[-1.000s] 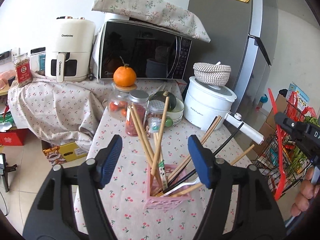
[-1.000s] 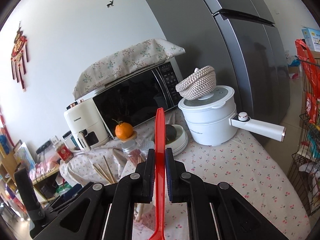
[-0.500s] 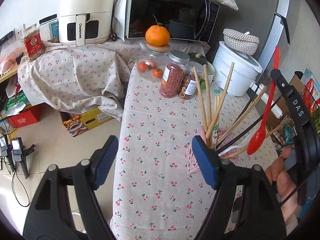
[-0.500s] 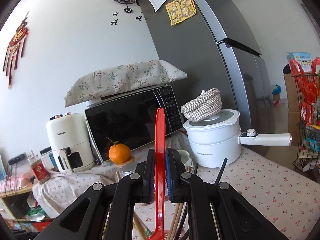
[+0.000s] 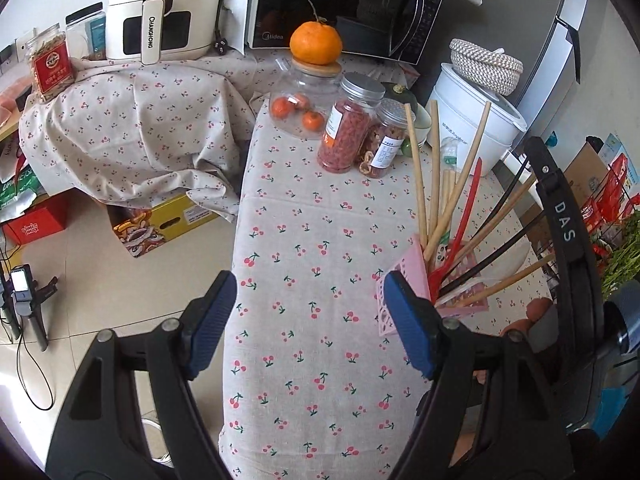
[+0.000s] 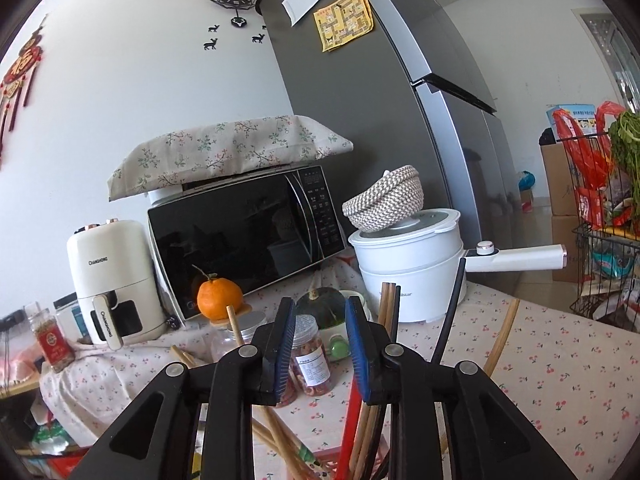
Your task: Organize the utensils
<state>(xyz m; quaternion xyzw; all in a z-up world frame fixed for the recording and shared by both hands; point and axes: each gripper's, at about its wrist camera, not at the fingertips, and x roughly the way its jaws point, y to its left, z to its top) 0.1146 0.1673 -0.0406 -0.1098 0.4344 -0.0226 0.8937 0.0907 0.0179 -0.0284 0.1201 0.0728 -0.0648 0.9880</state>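
A pink utensil holder (image 5: 404,276) stands on the cherry-print tablecloth (image 5: 320,240), filled with wooden chopsticks (image 5: 418,184), black chopsticks and a red spoon (image 5: 466,216). My left gripper (image 5: 308,320) hovers open just left of the holder, its right pad close to the holder's corner, nothing between the pads. In the right wrist view my right gripper (image 6: 322,344) sits above the holder with its jaws opening and nothing between the pads. The red spoon (image 6: 347,440) stands loose below the right pad among the wooden chopsticks (image 6: 276,436).
Behind the holder stand jars (image 5: 348,128), an orange (image 5: 316,44) on a glass jar, a white pot (image 6: 412,264) with a long handle, a microwave (image 6: 248,232) and an air fryer (image 5: 160,8). The table's left edge drops to the floor. A wire cart (image 6: 600,240) stands at right.
The right gripper's jaws have parted and let go of the red spoon, which now stands in the pink holder. The left gripper swung left and tilted down, then held still.
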